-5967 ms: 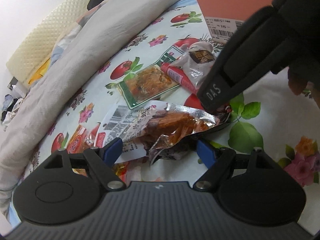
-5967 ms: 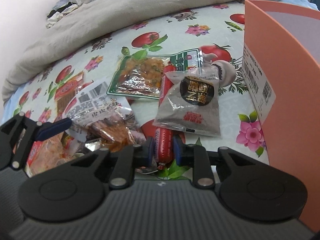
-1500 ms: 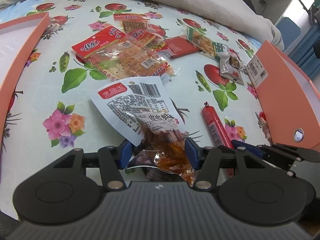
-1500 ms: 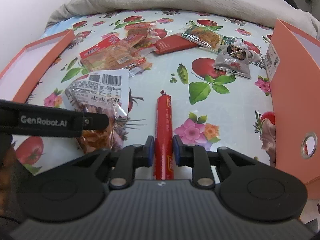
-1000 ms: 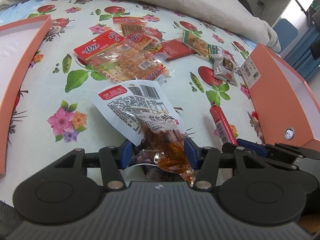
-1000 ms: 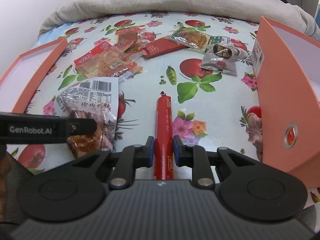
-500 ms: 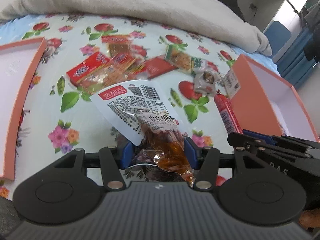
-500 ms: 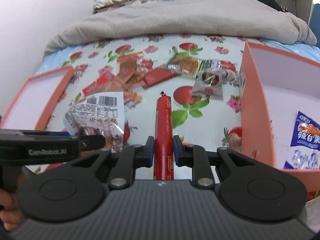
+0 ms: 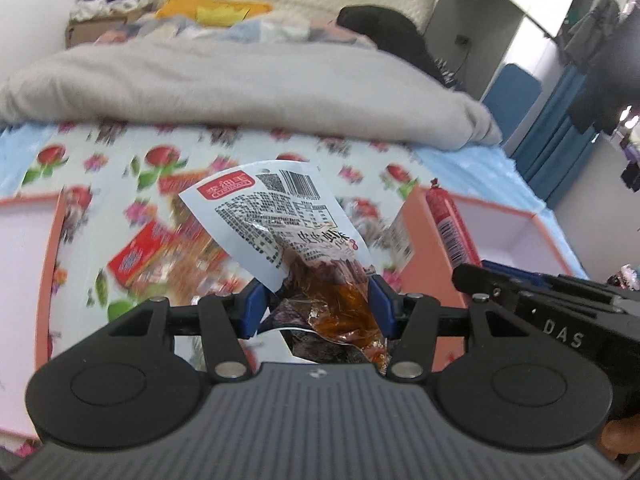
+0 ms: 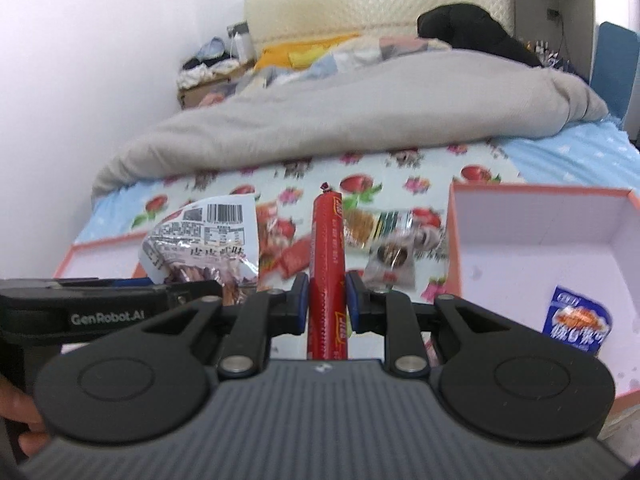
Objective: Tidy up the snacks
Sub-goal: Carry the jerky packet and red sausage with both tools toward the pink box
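Left tongs [image 9: 316, 308]: part open, both blue pads pressed on 1 clear-and-white snack pouch [image 9: 288, 232], held up above the bed [image 9: 352, 176], barcode end pointing away. Right tongs [image 10: 327, 300]: nearly closed, clamped on 1 red sausage stick [image 10: 328, 256], standing up between the pads.

Count:
- 2 coral boxes, white inside. One at the bed's left edge [image 10: 100, 250], one at the right edge [image 10: 536, 192].
- Right box holds 1 blue-and-white packet [image 10: 576, 320] near its front wall.
- Loose packets in the middle of the bed between the boxes: 1 green-edged pack [image 10: 376, 224], 1 grey pouch with a dark round label [image 10: 390, 260], several red ones [image 9: 136, 254]; blurred, exact number unclear.

Surface: bed with a tomato-and-flower print sheet over a blue sheet. Grey blanket [image 10: 360, 108] bunched across the far side, cream padded headboard [image 10: 380, 0] behind. White wall left, blue curtain [image 9: 560, 128] right.
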### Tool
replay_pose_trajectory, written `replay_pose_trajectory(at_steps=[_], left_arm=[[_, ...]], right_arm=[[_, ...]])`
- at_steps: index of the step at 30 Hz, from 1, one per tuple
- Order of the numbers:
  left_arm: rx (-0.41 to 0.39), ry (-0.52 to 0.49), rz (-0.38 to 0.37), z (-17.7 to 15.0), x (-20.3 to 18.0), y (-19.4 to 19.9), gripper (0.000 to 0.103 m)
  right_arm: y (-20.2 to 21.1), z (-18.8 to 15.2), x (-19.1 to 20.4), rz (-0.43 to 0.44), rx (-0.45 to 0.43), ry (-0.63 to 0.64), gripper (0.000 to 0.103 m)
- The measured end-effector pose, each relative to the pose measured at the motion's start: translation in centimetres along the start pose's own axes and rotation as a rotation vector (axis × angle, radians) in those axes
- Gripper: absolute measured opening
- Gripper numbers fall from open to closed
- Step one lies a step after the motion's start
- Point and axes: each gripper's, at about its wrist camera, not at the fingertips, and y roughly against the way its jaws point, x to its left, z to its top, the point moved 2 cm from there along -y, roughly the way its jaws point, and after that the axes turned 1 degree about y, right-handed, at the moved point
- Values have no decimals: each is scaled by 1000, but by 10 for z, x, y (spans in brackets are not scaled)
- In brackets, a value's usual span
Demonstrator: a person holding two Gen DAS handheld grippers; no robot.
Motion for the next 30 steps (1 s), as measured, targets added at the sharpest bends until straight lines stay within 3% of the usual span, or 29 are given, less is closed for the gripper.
replay_pose_trajectory(at_steps=[8, 17, 22, 30], left_arm=[[-57, -100, -21, 42, -54, 12, 60], [-78, -170, -91, 67, -128, 1, 60], [-68, -212, -136, 71, -164, -18, 60], [25, -271, -177, 52, -208, -77, 60]], right_arm=[[25, 27, -28, -33, -84, -29, 23], [43, 44, -70, -101, -141, -58, 23], [45, 48, -100, -149, -142, -83, 23], [28, 30, -149, -219, -84, -145, 23]])
